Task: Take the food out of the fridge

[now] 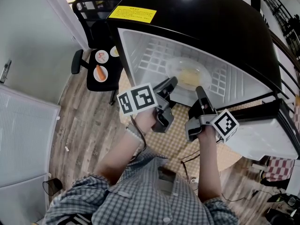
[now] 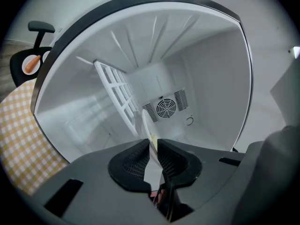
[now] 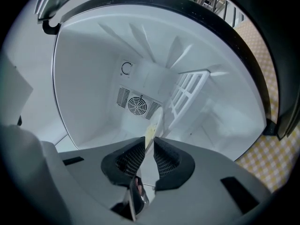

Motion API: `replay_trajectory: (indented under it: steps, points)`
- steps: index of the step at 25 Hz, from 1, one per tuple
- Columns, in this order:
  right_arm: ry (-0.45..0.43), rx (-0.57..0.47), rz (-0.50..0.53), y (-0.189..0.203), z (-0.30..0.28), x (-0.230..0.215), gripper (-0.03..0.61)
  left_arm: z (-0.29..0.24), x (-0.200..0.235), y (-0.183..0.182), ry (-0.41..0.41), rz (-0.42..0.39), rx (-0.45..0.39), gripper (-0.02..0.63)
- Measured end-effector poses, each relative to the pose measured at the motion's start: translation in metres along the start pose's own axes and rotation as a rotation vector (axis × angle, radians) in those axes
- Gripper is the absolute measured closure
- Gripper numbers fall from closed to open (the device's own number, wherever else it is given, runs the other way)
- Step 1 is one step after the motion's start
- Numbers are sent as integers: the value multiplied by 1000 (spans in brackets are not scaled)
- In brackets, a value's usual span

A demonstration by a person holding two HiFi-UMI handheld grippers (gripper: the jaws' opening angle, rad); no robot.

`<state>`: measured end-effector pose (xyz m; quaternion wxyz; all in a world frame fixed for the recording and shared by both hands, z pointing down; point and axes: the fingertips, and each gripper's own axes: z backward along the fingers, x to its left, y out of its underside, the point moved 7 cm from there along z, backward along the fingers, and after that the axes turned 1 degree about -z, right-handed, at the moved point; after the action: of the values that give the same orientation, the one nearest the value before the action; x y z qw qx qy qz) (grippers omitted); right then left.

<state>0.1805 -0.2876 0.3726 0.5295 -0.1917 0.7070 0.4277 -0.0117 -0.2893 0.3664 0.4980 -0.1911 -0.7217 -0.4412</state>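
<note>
Open black fridge point(image 1: 201, 18) over yellow checked cloth point(image 1: 180, 144), wood floor point(image 1: 89, 125), plate of pale food point(image 1: 188, 74) on white wire shelf point(image 1: 150, 55) inside, left tongs point(image 1: 170, 83) and right tongs point(image 1: 200, 91) each clamping its rim

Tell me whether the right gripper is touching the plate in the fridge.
Touching. The right gripper view shows the rim of the plate running between the two pads of the right gripper, with no gap visible on either side.
</note>
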Motion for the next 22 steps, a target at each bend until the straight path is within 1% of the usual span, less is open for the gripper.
replay_trajectory:
  steps: [13, 20, 22]
  points:
    - [-24, 45, 27, 12, 17, 10, 525, 26, -8, 10, 5, -14, -15, 558]
    - [-41, 94, 37, 21, 25, 15, 525, 43, -9, 18, -2, -7, -29, 560]
    - [-52, 111, 43, 28, 33, 17, 525, 54, -10, 25, -5, -18, -30, 560]
